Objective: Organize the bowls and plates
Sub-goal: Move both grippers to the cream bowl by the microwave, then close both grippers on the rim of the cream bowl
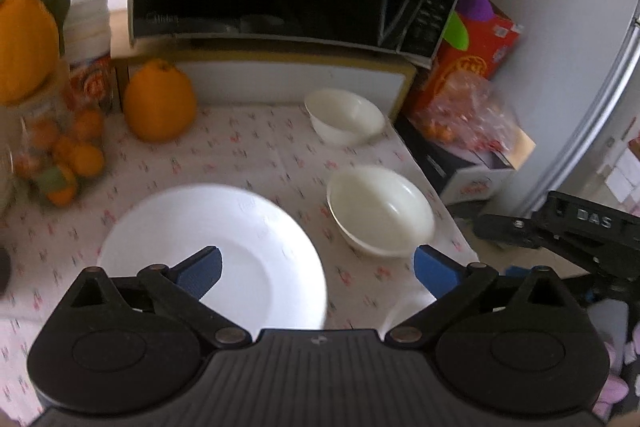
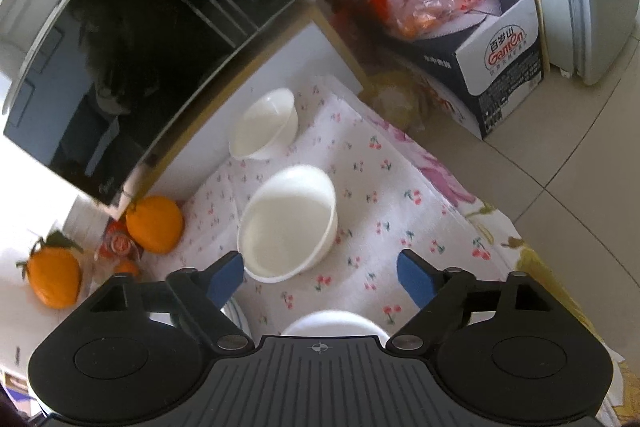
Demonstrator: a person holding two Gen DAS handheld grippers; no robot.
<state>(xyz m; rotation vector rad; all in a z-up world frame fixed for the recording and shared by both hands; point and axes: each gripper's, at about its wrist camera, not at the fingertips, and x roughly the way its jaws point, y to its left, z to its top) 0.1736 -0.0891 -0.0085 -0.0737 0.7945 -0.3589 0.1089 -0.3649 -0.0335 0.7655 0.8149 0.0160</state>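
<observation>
Left wrist view: round glossy white plate [image 1: 224,251] under wide-spread left hand-held gripper [image 1: 318,269]; right hand-held gripper [image 2: 320,277] spread too

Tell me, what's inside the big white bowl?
Nothing. The big white bowl looks empty in both views; its smooth white inside shows right down to the bottom. What lies under it on the cherry-print cloth is covered.
</observation>
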